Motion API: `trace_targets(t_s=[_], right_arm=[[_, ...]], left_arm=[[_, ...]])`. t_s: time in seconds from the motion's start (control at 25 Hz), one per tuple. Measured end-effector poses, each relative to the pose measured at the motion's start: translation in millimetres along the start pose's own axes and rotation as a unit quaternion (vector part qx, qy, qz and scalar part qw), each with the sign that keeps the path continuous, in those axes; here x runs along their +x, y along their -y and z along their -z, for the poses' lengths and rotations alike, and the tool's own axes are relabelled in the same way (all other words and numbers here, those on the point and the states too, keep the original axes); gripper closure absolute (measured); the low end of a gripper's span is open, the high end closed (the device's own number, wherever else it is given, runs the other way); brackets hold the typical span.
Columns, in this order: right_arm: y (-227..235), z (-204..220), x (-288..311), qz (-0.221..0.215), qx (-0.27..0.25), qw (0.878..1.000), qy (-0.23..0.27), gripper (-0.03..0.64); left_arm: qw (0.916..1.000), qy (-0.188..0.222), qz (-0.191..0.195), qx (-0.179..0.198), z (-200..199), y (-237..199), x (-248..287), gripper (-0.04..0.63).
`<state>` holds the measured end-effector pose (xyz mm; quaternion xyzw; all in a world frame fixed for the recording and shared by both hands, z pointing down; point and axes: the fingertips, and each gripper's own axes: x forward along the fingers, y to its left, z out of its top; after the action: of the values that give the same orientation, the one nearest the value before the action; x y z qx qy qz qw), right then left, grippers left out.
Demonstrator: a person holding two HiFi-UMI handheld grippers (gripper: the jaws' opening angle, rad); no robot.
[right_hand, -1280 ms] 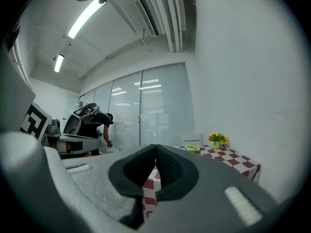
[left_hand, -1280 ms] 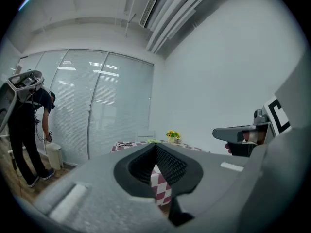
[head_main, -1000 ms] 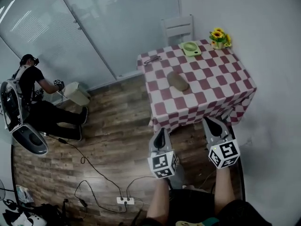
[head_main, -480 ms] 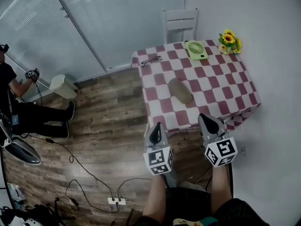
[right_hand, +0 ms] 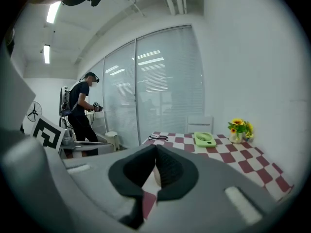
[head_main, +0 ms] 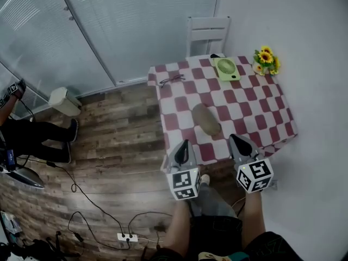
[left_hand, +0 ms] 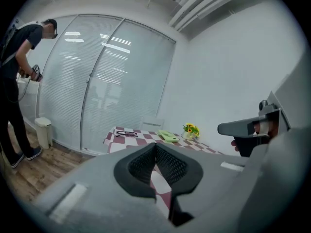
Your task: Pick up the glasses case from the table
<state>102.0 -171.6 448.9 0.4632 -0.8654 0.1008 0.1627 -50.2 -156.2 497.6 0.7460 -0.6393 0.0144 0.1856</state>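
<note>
Left gripper (head_main: 184,144) and right gripper (head_main: 235,140): both with jaws pressed flat together and nothing between them. Poised side by side at the near edge of the table (head_main: 261,107), tips aimed across the checked cloth and slightly down. Same reading in each gripper's own view: dark pads closed tip to tip, no gap.

Glasses case (head_main: 206,118) flat on the cloth, in the near half of the table, closer to the left edge than the right, and apart from either tip. Ahead of both grippers and between their two lines of aim: a little right of the left one, a little left of the right one. Long axis from far-left to near-right, so mostly away from the person, with the near end slanted toward the right gripper. Judging by that slant, a slightly shorter reach for the right hand, though little in it.

Likely needed next: jaws opened first, then closed across the short width of the case, so an approach along its length and not from the side.

Glasses (head_main: 172,80) near the far left corner, green fan (head_main: 225,68) and sunflowers (head_main: 265,60) along the far edge. All well apart from the case and off the path.
</note>
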Motion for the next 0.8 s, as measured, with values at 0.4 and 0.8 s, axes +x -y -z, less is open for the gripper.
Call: trace_targets(t_s=[0.4,0.8], right_arm=[[42,25,85,-0.028,0.011,0.998,-0.056,0.612],[47,73,160,-0.142,-0.001,0.974,-0.176,0.466]], left_arm=[[0.9988,-0.041,-0.026,-0.003,18,-20,66,0.584],[0.9932,-0.089,-0.069,-0.031,55,-34,117,0.584]])
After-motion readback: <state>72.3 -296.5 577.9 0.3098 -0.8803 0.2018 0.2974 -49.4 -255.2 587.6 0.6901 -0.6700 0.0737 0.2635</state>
